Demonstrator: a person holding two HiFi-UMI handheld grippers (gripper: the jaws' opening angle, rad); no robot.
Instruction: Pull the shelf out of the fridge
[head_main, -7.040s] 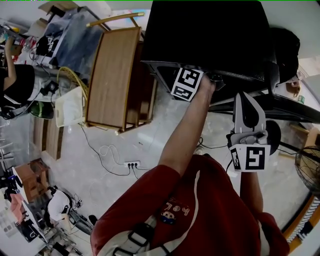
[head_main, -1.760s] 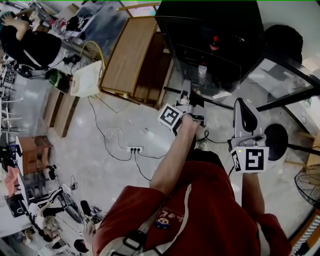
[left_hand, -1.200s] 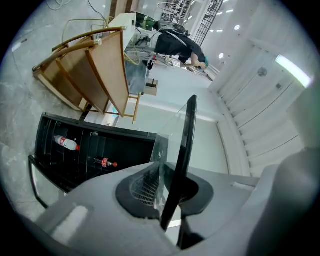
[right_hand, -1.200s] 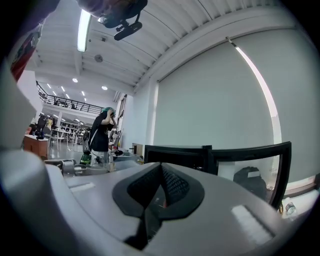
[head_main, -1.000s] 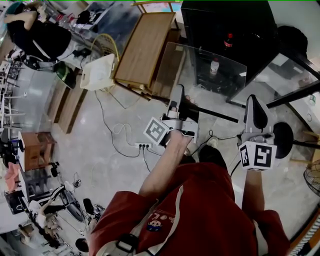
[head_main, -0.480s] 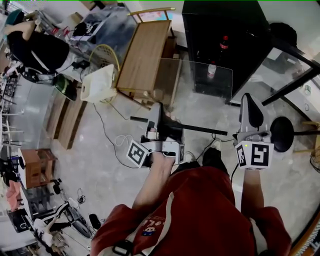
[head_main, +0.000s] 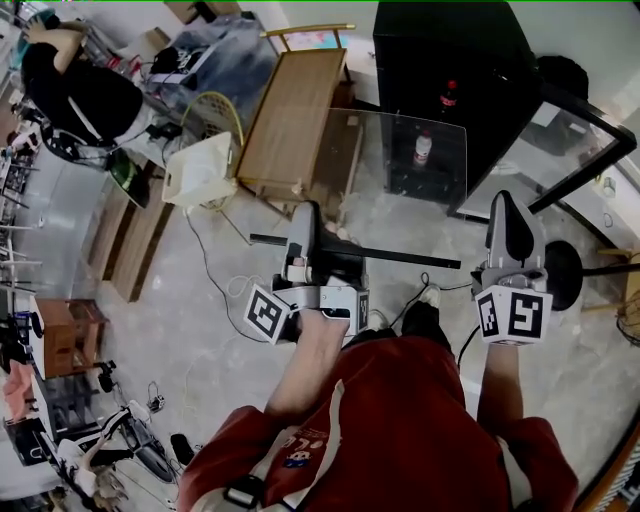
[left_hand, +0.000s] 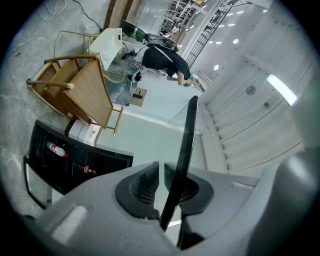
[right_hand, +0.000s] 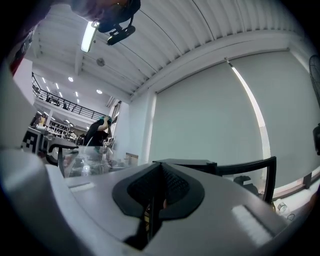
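Grips shelf (left_hand: 186, 135) by its black edge, pinched between left gripper (left_hand: 161, 181) pads and rising steeply past them. Looks through clear glass beside that edge. Shows black fridge (left_hand: 95, 162) at lower left with two bottles (left_hand: 55, 149) inside. Takes in wooden stand (left_hand: 87, 92), white box (left_hand: 107, 44) and person (left_hand: 162, 57) in black beyond.

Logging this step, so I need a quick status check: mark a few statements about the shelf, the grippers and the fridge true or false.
1. The left gripper is clamped on the glass shelf by its black rim. True.
2. The shelf sits inside the fridge. False: it is held in the air outside it.
3. The right gripper holds a bottle. False: its jaws are together with nothing between them.
4. Two bottles stand in the fridge. True.
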